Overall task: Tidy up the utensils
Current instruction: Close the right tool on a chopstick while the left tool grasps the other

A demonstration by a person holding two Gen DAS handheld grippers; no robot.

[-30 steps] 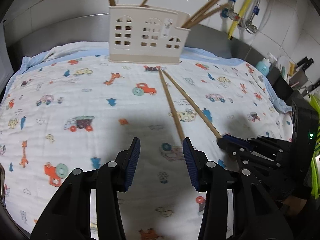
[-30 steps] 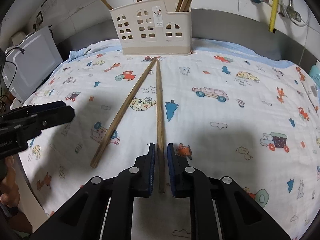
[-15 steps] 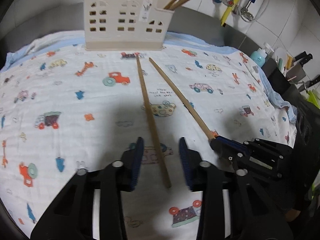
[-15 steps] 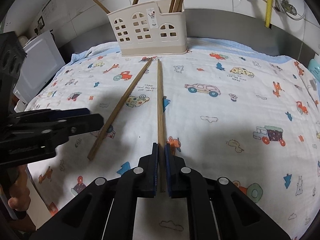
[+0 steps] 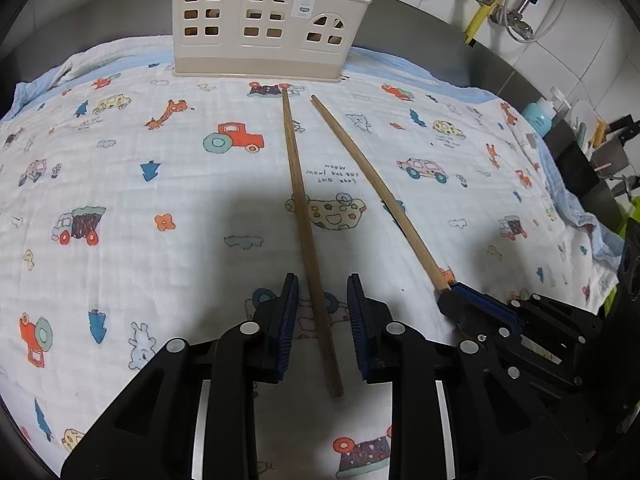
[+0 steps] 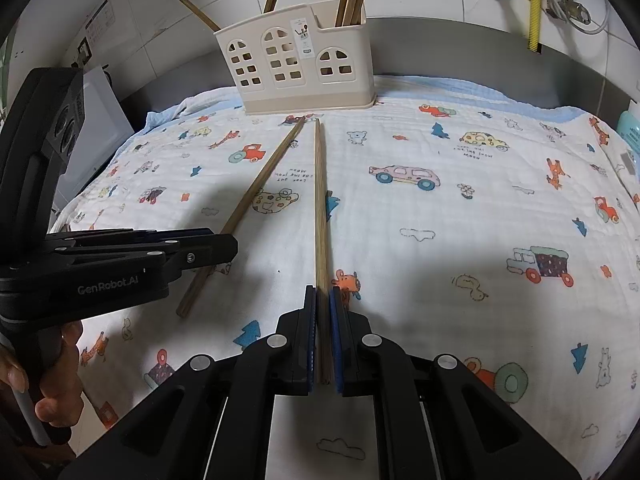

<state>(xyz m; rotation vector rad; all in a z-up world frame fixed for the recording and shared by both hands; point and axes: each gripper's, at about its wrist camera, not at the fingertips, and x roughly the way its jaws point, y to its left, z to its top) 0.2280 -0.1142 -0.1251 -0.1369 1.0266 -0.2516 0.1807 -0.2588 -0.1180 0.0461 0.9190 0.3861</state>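
Note:
Two wooden chopsticks lie on a cartoon-print cloth (image 5: 120, 184), tips toward a beige utensil holder (image 5: 264, 20) at the back that holds several more chopsticks. My left gripper (image 5: 322, 292) is open and straddles the near end of the left chopstick (image 5: 304, 216) without closing on it. My right gripper (image 6: 322, 300) is shut on the near end of the right chopstick (image 6: 320, 200), which still rests on the cloth. In the left wrist view the right gripper (image 5: 480, 308) holds that chopstick (image 5: 376, 188). The left chopstick (image 6: 248, 208) and holder (image 6: 296, 64) also show in the right wrist view.
A tiled wall with hoses and valves (image 5: 512, 4) stands behind the holder. Bottles and a knife rack (image 5: 592, 140) sit off the cloth's right edge. A white appliance (image 6: 96, 120) stands at the left. The left gripper's body (image 6: 100, 264) and the hand holding it fill the right wrist view's left side.
My left gripper has moved forward and right until its open jaws straddle the left chopstick's end. My right gripper has stayed shut on the right chopstick and edged forward.

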